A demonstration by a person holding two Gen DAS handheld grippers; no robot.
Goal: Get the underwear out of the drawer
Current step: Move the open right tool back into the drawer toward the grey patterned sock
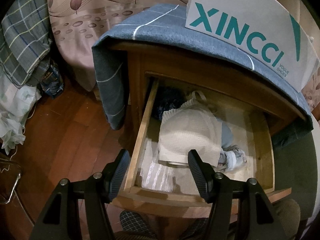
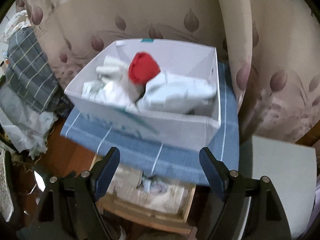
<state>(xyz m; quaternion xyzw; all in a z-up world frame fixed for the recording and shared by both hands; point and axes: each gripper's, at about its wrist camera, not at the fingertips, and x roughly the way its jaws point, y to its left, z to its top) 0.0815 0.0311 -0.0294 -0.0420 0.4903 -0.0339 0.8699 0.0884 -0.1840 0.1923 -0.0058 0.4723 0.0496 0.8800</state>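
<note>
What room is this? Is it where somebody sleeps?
Probably a bedroom: a wooden nightstand with its drawer open and underwear inside, plaid bedding piled nearby, and a long curtain behind.

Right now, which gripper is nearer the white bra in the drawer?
Left. The left gripper hangs open just above the white bra in the drawer; the right gripper is open higher up, facing the shoe box.

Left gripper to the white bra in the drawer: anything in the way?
No. In the left wrist view the open left gripper hangs over the open drawer, and nothing lies between it and the white bra.
</note>
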